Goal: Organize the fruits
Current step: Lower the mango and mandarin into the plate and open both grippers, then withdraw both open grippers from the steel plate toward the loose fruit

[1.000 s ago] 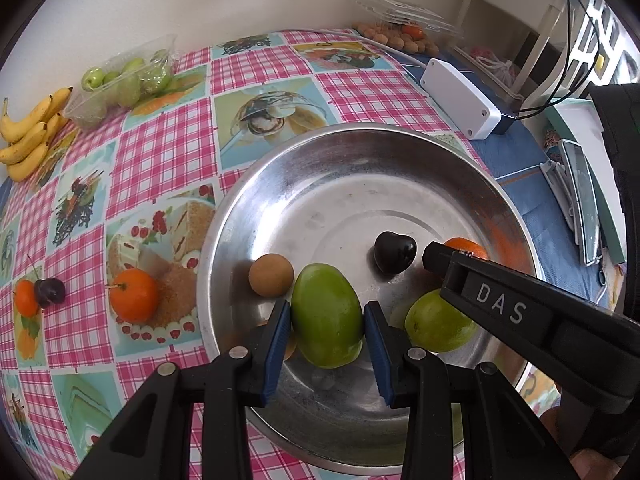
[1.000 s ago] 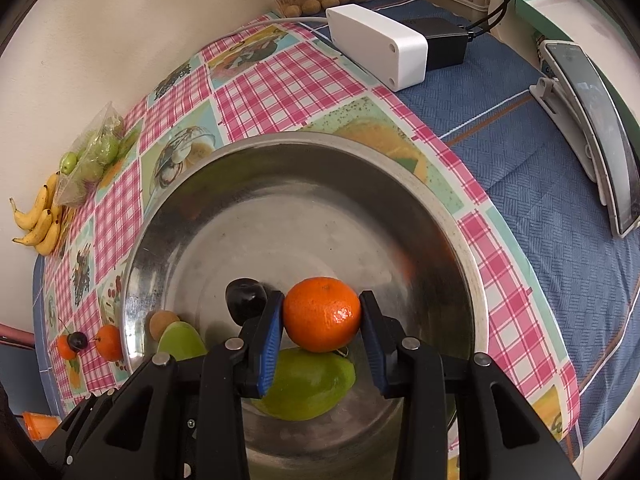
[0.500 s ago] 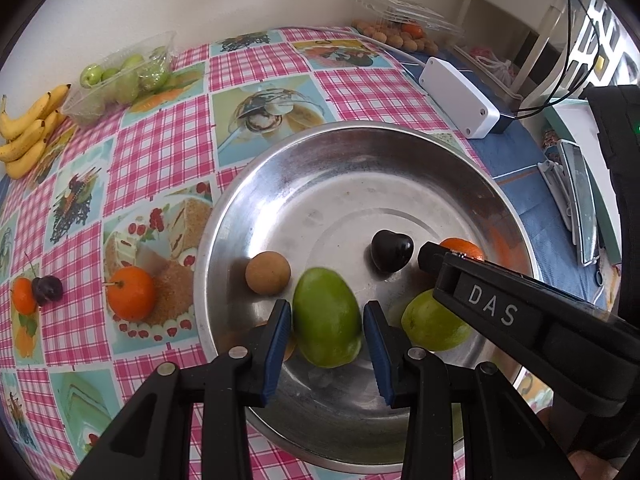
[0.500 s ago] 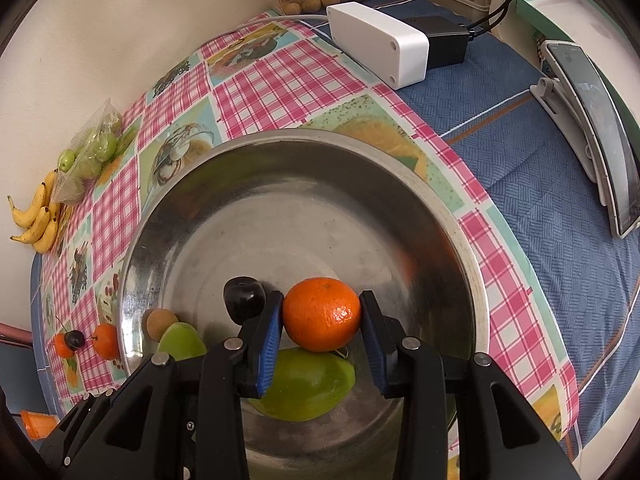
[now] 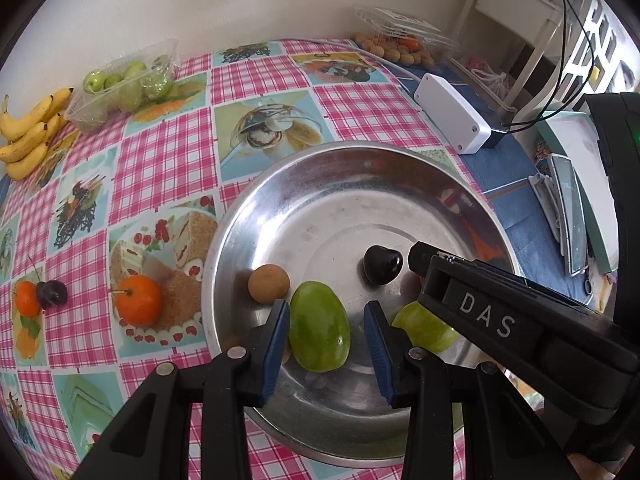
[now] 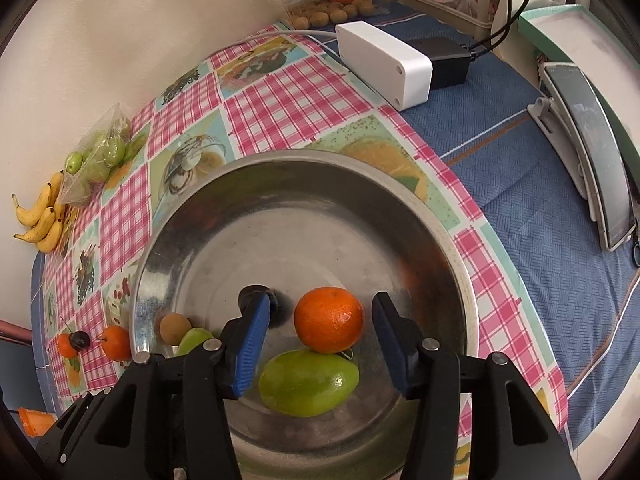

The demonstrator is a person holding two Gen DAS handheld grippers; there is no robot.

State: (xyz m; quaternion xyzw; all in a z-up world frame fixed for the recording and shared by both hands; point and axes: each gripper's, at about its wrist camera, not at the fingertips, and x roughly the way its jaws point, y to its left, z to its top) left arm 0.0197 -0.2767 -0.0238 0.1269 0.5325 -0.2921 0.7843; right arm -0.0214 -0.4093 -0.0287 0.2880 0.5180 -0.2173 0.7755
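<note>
A steel bowl (image 5: 256,208) (image 6: 460,264) holds a green mango (image 5: 318,326), a second green mango (image 6: 308,384) (image 5: 424,330), a brown round fruit (image 5: 268,283) (image 6: 175,329), a dark plum (image 5: 382,264) and an orange (image 6: 329,319). My left gripper (image 5: 326,334) is open, its pads apart on both sides of the first mango. My right gripper (image 6: 322,338) is open around the orange, which rests in the bowl against the second mango.
On the checked cloth left of the bowl lie an orange (image 5: 138,300), a small orange with a dark plum (image 5: 50,294), bananas (image 5: 28,136) and a tray of green fruit (image 5: 124,84). A white box (image 5: 452,118) and a phone stand (image 6: 592,152) are to the right.
Both grippers have opened. The left let go of the green mango, the right let go of the orange, and both fruits now rest in the bowl.
</note>
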